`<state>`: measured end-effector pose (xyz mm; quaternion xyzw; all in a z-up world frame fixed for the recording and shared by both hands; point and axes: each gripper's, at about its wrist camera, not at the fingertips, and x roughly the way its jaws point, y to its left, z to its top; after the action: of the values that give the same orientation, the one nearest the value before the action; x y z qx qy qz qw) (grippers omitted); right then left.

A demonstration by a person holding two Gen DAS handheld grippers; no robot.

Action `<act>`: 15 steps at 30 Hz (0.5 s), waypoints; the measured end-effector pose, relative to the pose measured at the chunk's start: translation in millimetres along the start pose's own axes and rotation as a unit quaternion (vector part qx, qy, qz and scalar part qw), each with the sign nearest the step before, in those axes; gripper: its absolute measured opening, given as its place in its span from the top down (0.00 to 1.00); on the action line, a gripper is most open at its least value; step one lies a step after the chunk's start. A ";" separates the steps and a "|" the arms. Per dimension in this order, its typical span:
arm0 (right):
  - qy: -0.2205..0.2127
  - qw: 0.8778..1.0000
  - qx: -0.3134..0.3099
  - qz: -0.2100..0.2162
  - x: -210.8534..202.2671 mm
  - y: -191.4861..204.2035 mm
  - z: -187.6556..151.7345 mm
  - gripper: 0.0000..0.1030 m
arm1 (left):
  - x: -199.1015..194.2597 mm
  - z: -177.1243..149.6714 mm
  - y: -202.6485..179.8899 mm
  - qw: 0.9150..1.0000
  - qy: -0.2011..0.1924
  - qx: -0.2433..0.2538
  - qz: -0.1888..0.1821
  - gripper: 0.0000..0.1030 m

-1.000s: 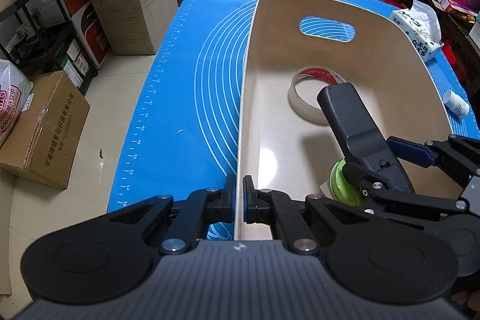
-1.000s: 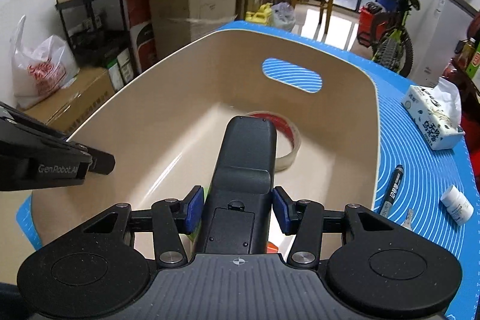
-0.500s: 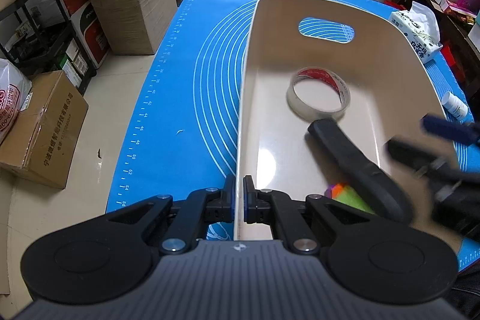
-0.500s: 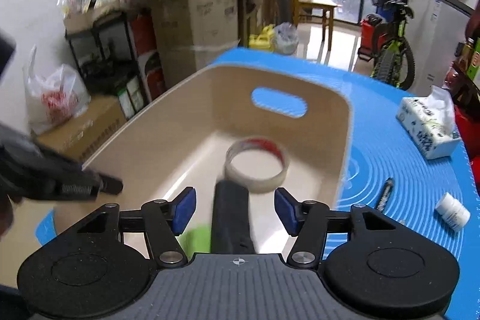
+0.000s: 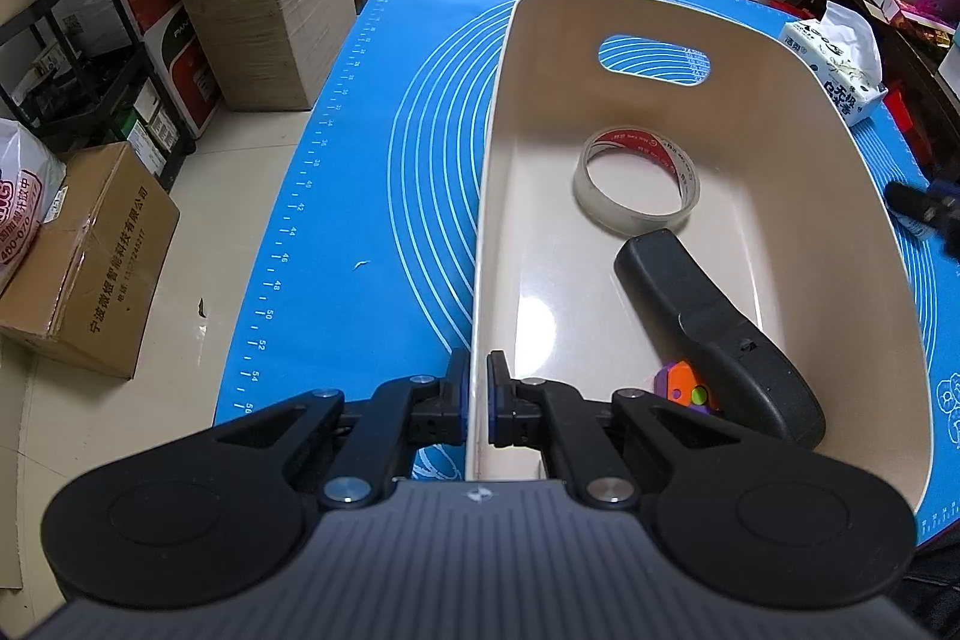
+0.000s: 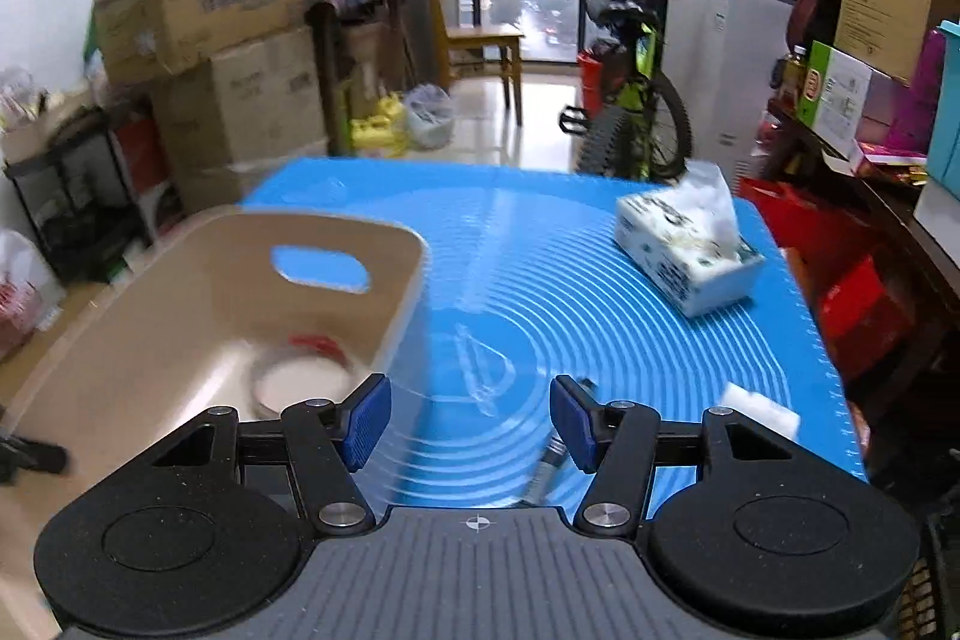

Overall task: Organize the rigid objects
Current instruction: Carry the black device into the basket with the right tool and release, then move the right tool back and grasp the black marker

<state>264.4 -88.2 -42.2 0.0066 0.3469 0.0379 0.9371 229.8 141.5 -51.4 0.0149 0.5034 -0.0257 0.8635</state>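
The left wrist view sits low at the near rim of the beige bin [image 5: 780,58], looking down its length. The right wrist view hangs higher, to the bin's right, facing across the blue mat [image 6: 600,280]. Both share the bin and tissue pack [image 5: 840,70].

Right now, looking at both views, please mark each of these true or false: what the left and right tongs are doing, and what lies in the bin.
1. The left tongs grip the bin wall. True.
2. The right tongs hold the black remote. False: they are open and hold nothing; the remote lies in the bin.
3. The tape roll lies flat in the bin. True.
4. The tissue pack is in the bin. False: it sits on the blue mat.
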 end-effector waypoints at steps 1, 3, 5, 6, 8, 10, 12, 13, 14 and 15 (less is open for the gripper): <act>0.008 1.000 -0.002 -0.005 6.6 -2.8 -3.7 0.34 | -0.1 0.0 -0.2 1.000 0.000 0.000 0.000 0.94; 0.024 1.000 -0.004 -0.011 19.5 -5.8 -10.9 0.34 | 0.0 0.0 0.0 1.000 0.000 0.000 0.000 0.94; 0.035 0.999 -0.007 -0.019 31.5 -7.2 -16.7 0.34 | 0.0 0.0 -0.1 1.000 0.000 0.000 0.000 0.94; 0.039 0.999 -0.006 -0.022 36.3 -8.9 -19.4 0.34 | 0.0 0.1 0.2 1.000 0.000 0.001 0.001 0.94; 0.047 0.999 0.000 -0.023 47.1 -8.6 -24.7 0.35 | 0.2 0.2 1.0 1.000 0.000 0.001 0.001 0.94; 0.054 0.998 0.007 -0.025 57.8 -10.5 -28.8 0.35 | 0.3 0.2 1.1 1.000 0.000 0.001 0.001 0.94; 0.061 0.998 0.012 -0.029 66.9 -12.4 -30.6 0.36 | 0.2 0.2 1.0 1.000 0.000 0.002 0.000 0.94; 0.064 0.997 0.015 -0.032 70.1 -11.9 -31.7 0.36 | 0.4 -0.3 1.3 1.000 -0.001 0.002 0.000 0.94; 0.067 0.997 0.018 -0.033 74.0 -12.9 -32.2 0.36 | 0.4 -0.3 1.3 1.000 0.000 0.002 0.000 0.94; 0.070 0.997 0.020 -0.035 77.7 -13.4 -32.6 0.37 | 0.4 -0.2 1.3 1.000 0.000 0.002 0.000 0.94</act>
<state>302.9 -96.2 -117.9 0.0102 0.4123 -0.0011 0.9110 229.9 142.8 -51.9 0.0165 0.5030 -0.0264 0.8637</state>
